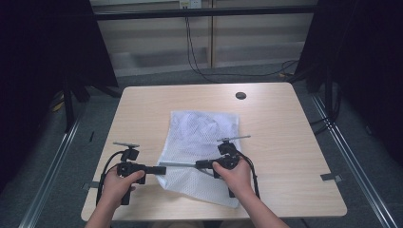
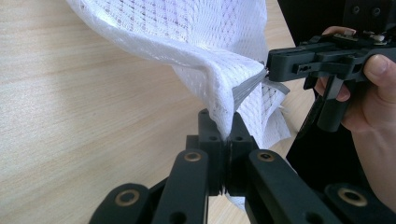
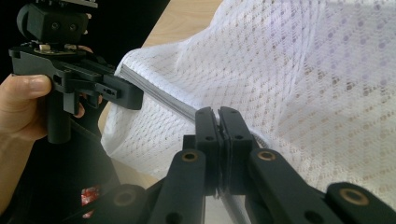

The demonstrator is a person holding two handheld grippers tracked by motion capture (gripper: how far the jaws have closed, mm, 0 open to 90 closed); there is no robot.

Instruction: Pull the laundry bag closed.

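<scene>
Mesh laundry bag (image 1: pixel 199 152), white and netted, lies on the light wooden worktop (image 1: pixel 285 142) a little left of centre, its near end toward the person. Something pale appears to lie inside its far half, though what it is cannot be made out. Along the near part runs a grey zipper band (image 1: pixel 183 165), pulled taut and lifted off the surface between the two tools.

Judging from this, the work looks to be at the zipper, either opening or closing the bag: both grips are in place and the band is stretched straight, but whether the slider has travelled at all cannot be told, so the run along the band seems yet to be done.

Left tongs (image 2: pixel 229 133) are clamped tight on a fold of mesh at the bag's left edge, next to the end of the band. Right tongs (image 3: pixel 218 122) are likewise pinched closed on the grey band itself, further along toward the bag's middle. A small dark round disc (image 1: pixel 241 95) sits at the far side, well apart from everything.
</scene>
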